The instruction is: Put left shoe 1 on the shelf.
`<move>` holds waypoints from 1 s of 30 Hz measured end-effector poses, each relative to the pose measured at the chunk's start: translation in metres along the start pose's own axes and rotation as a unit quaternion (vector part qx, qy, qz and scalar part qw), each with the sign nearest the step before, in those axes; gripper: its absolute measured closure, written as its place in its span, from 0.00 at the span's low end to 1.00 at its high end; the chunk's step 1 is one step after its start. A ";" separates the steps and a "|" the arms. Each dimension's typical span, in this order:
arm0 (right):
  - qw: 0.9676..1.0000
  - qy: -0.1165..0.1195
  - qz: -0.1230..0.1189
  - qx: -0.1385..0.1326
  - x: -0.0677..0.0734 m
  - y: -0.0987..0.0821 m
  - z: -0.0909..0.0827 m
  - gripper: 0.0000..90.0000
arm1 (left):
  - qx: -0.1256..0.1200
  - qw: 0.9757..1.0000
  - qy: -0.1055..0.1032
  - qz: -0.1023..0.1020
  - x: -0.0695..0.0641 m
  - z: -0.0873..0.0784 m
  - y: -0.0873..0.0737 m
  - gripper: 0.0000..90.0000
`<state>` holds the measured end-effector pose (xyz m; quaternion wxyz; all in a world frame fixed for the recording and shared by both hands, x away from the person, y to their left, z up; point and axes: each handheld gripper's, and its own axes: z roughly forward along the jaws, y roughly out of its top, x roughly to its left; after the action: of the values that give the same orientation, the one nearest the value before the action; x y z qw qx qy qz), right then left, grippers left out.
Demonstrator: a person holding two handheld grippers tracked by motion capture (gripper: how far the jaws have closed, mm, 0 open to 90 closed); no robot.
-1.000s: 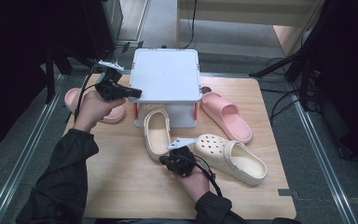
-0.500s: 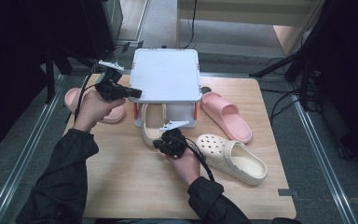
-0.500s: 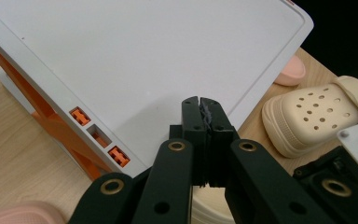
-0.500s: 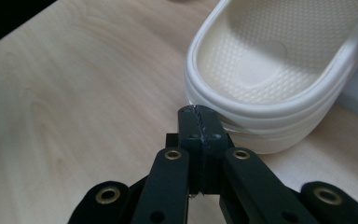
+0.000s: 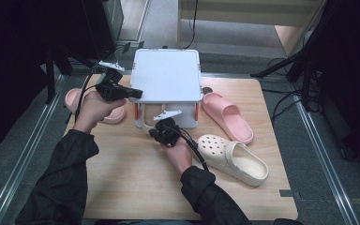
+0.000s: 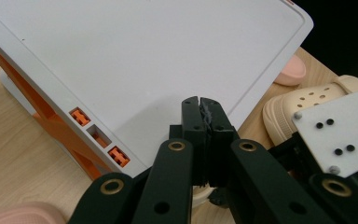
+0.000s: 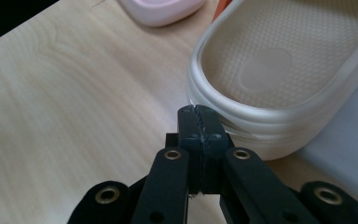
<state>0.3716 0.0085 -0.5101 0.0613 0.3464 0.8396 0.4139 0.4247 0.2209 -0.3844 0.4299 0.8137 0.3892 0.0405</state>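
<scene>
With both claws pinched empty, the right claw (image 7: 198, 110) nudging the cream clog (image 7: 279, 70) under the white rack (image 5: 168, 75) could skid off its rounded heel, while the left claw (image 6: 200, 103) steadies the rack top.

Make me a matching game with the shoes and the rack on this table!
Things:
1. rack
2. clog
3. pink slide
4. left gripper

Places:
A. lies right of the rack
B. shut, at the rack's left edge
C. white top, orange sides, at the table's far middle
D. cream, with holes, on the near right

Pairs: 1-C, 2-D, 3-A, 4-B
</scene>
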 end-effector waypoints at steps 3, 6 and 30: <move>1.000 -0.005 0.000 -0.004 -0.005 0.007 0.008 0.99 | 0.002 1.000 -0.002 0.000 0.000 -0.001 0.000 0.99; 1.000 -0.001 0.013 -0.005 -0.010 0.010 0.012 1.00 | 0.003 1.000 -0.003 -0.001 0.000 -0.001 -0.001 0.99; 0.997 0.076 -0.027 -0.004 0.009 -0.005 -0.074 0.80 | 0.000 1.000 0.001 -0.009 -0.031 -0.018 -0.007 0.54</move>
<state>0.3330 -0.0363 -0.4639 0.0094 0.2912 0.8492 0.4405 0.3914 0.2148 -0.3696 0.4299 0.8102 0.3968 0.0380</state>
